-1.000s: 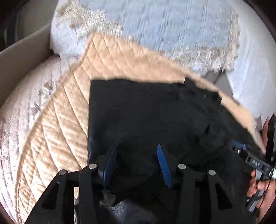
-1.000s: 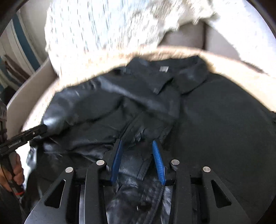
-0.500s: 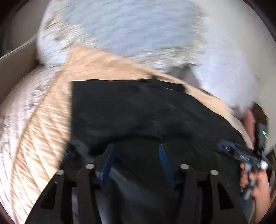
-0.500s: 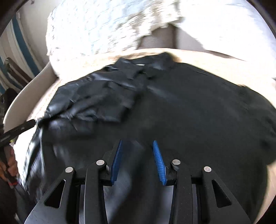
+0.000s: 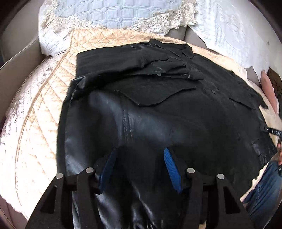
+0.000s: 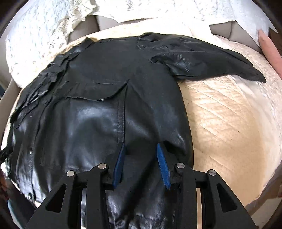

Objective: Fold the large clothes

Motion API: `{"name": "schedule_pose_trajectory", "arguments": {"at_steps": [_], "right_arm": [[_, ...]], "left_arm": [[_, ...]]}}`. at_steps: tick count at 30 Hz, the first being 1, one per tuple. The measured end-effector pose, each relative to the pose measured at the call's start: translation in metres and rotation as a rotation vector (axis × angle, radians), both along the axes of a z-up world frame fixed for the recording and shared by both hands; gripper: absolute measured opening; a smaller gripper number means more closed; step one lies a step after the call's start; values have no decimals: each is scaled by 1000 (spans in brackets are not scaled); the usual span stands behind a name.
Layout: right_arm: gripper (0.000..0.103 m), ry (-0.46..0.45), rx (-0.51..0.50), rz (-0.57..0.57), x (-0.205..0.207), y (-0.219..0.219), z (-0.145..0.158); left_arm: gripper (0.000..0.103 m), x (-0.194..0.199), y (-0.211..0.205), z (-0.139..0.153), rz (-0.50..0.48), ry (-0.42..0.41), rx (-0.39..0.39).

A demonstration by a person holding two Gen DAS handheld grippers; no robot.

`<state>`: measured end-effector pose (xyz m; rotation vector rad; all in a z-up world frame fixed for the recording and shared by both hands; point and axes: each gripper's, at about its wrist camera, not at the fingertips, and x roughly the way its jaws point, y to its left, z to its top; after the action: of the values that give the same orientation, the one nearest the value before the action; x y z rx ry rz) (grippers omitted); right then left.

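The jacket (image 6: pixel 98 109) is draped between each gaping hand-held gripper (image 5: pixel 139 167) (image 6: pixel 141 162); whether leather is pinched cannot be told. The hem should be laid flat.

We see a quilted beige cover (image 5: pixel 40 112) in bright light, white lace-edged pillows (image 5: pixel 114 15) just behind it.

Black leather jacket (image 5: pixel 158 114) spread on beige quilt (image 5: pixel 40 112); left tongs (image 5: pixel 140 165) parted over its hem
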<state>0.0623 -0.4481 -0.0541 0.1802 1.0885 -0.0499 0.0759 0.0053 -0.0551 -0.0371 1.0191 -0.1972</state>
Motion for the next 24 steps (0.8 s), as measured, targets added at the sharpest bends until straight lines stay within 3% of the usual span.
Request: {"name": "schedule_pose_trajectory", "arguments": {"at_steps": [2, 6, 9, 19, 24], "right_arm": [[40, -68, 68, -6, -8, -7, 10], [59, -164, 170, -91, -7, -41, 24], [59, -176, 217, -163, 0, -76, 21], [60, -231, 258, -434, 23, -198, 15], [60, -239, 319, -585, 42, -262, -10]], "left_arm": [[59, -8, 2, 13, 13, -31, -23], [59, -10, -6, 37, 22, -101, -53], [64, 0, -21, 42, 9, -121, -56], [65, 48, -77, 33, -45, -106, -69], [65, 58, -89, 26, -60, -95, -63]]}}
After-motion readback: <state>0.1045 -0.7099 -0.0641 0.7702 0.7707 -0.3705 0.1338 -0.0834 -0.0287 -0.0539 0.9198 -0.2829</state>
